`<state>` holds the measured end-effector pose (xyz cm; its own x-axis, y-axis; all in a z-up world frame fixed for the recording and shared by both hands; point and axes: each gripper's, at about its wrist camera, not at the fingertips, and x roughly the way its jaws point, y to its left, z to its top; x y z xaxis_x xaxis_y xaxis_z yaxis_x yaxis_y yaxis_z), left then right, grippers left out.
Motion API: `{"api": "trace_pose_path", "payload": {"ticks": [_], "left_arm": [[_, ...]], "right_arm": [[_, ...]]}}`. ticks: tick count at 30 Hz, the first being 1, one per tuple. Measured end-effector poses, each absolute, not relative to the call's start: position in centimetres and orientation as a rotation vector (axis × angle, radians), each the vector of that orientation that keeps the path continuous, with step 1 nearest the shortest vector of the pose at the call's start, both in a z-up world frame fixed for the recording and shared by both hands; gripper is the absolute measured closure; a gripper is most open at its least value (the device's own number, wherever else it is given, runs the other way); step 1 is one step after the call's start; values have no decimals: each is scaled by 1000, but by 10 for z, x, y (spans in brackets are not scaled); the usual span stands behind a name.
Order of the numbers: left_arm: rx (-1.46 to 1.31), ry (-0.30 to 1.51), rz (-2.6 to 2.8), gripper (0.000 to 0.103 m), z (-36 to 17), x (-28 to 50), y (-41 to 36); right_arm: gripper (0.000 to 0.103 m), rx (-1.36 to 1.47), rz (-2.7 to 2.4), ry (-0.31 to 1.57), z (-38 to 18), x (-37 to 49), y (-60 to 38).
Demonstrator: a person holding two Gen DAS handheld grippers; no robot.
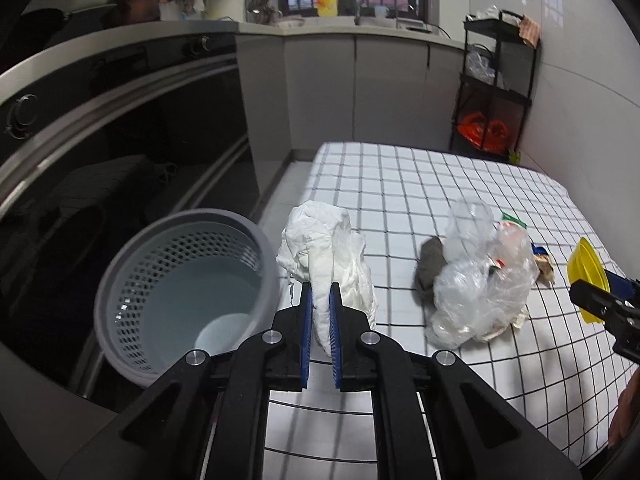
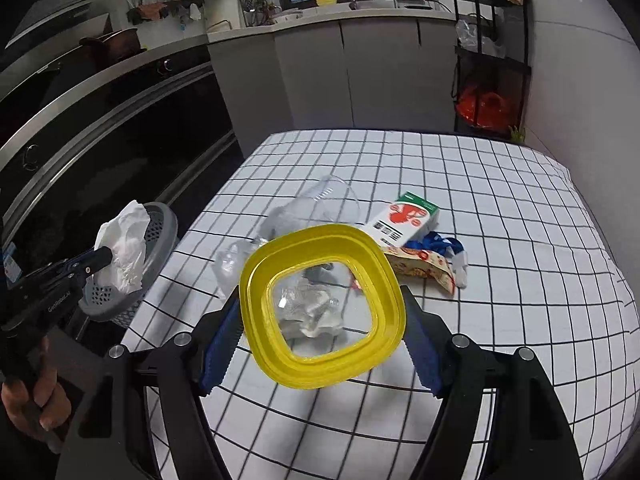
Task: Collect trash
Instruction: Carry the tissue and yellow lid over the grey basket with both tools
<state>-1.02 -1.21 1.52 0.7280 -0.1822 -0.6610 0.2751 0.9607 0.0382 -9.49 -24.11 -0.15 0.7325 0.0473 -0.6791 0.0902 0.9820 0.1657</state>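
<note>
My left gripper (image 1: pixel 320 300) is clamped on a crumpled white tissue wad (image 1: pixel 324 248), which bulges up and forward past the blue pads (image 1: pixel 306 328). Just to the left of this gripper and below it stands the grey perforated waste basket (image 1: pixel 120 280), beside the table edge; a pale round item lies on its floor. In the right wrist view the wad hangs in front of the basket's rim.

My right gripper (image 2: pixel 320 312) grips a yellow square lid (image 2: pixel 260 320) with a clear centre; its fingers (image 2: pixel 220 340) stand wide, one pressing each opposite edge, and the lid is tilted above the checked tablecloth (image 2: pixel 500 280).

Ahead of the right gripper, on the cloth, lie a clear plastic cup (image 2: pixel 332 196), crumpled clear plastic bags (image 1: pixel 476 292), a white-and-green carton (image 2: pixel 404 220), a printed wrapper (image 2: pixel 424 268) and blue-white scraps (image 2: pixel 444 246). A small grey lump (image 1: pixel 430 264) lies touching the bags, to the right of the left gripper.
</note>
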Motion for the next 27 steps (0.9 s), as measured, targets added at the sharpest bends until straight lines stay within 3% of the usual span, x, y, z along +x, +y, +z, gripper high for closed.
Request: {"api": "trace_pose_path", "payload": {"ticks": [10, 27], "left_arm": [[144, 687, -96, 94, 31, 21, 65], [41, 799, 16, 94, -8, 84, 144]], "right_arm": [[32, 125, 151, 712, 19, -48, -148], [32, 58, 314, 824, -27, 66, -35]]}}
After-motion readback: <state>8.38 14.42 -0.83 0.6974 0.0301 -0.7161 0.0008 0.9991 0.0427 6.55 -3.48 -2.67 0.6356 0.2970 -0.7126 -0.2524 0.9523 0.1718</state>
